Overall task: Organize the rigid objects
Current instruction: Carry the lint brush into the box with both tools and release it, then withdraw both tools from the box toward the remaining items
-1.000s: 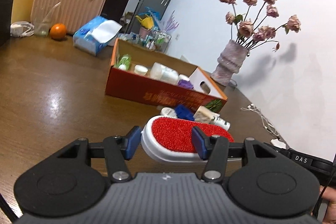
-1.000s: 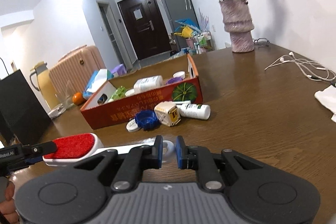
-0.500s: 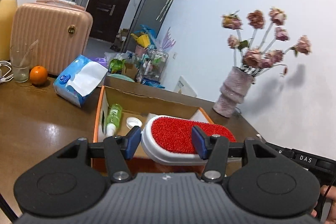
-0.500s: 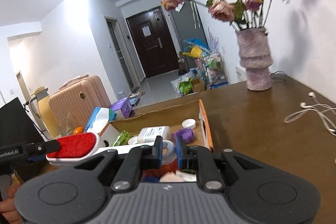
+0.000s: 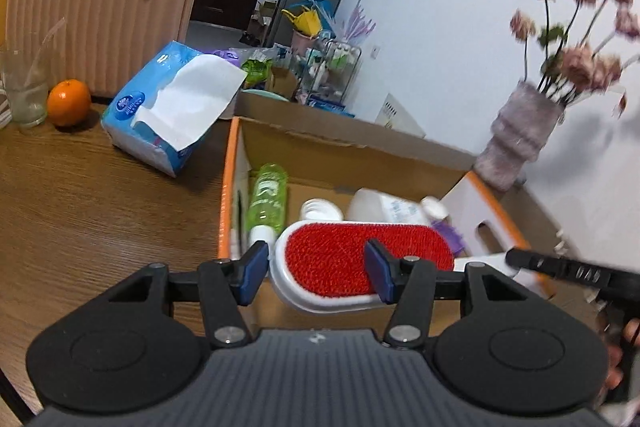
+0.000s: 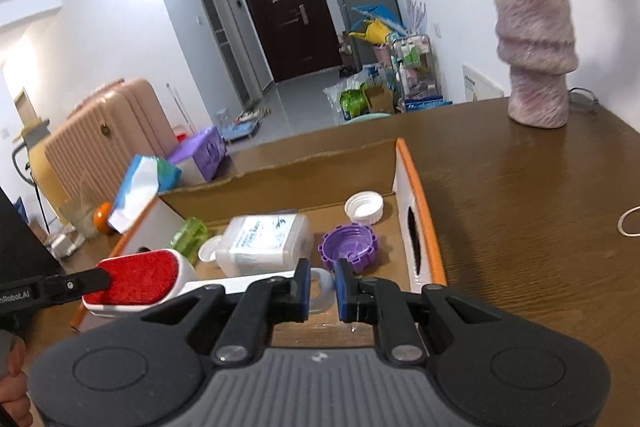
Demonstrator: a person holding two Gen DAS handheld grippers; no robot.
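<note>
Red bristle pad, white plastic body: the lint brush (image 5: 360, 263) hangs crosswise over the near part of the cardboard box (image 5: 344, 143), held at both ends. Left gripper (image 5: 314, 271) has its fingers around the brush head; the right pad looks to press on it, a slim gap shows at the left pad, so the hold seems loose. Right gripper (image 6: 321, 289) is clenched on the loop end of the white handle. Long axis runs side to side between the two grippers, roughly along the box's length.

Below it in the box: green bottle (image 5: 266, 197), white bottle (image 6: 266, 241), purple cap (image 6: 350, 253), white cap (image 6: 364, 207). Brush is above these, not touching as far as I can tell.

Judgement: next is lowering and letting go. The brush is long, so it should stay parallel to the box's length and come down level to clear the orange-edged end walls. The white bottle sits right under the handle; brush will likely rest on top. Box sits on the brown worktop (image 6: 540, 211).
</note>
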